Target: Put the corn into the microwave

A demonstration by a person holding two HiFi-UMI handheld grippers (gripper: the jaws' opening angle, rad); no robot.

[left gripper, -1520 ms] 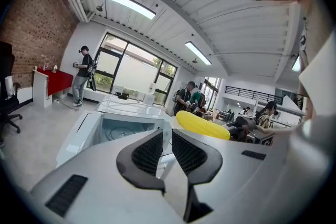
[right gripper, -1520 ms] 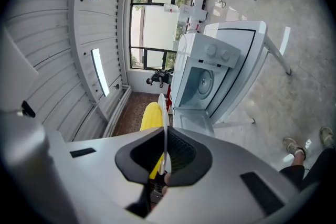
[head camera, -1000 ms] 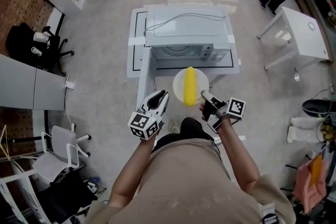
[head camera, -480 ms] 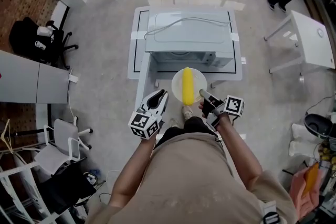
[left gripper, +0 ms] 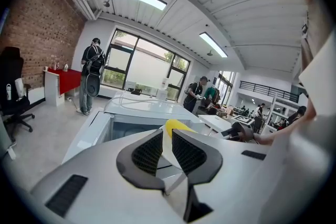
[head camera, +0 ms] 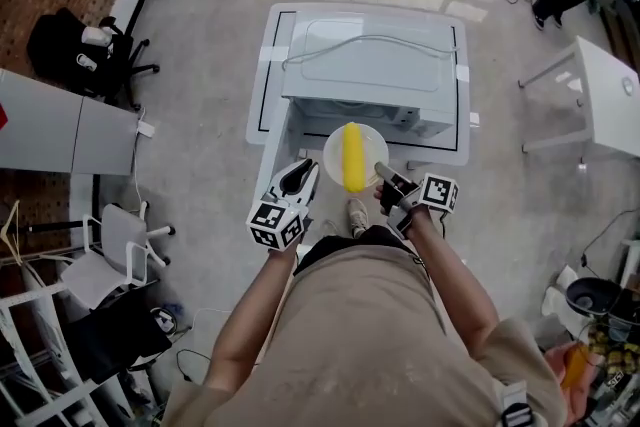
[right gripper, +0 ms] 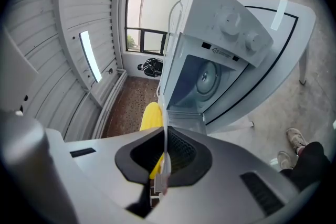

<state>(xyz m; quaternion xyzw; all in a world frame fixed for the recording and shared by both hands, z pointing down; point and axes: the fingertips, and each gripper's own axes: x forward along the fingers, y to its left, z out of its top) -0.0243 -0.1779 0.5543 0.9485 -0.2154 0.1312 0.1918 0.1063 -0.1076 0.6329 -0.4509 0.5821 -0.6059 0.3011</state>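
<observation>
Right gripper [head camera: 381, 172] is clamped on the plate [head camera: 333, 155] rim, with the corn [head camera: 352, 156] lying on it mid-frame, right in front of the open microwave [head camera: 370, 65]. Left gripper [head camera: 306, 169] sits beside the plate, slightly open and empty.

The corn [head camera: 352, 157] is bright yellow on a white plate [head camera: 332, 147]. The microwave [head camera: 370, 65] is white. Its table [head camera: 270, 85] is white with a thin black outline. The left gripper [head camera: 304, 169] and right gripper [head camera: 381, 170] are pale grey, with black ribbed pads [left gripper: 147, 152] and black-and-white square-patterned cubes [head camera: 277, 225]. The floor [head camera: 200, 165] is glossy grey, and the wall [left gripper: 31, 29] is red-brown brick.
</observation>
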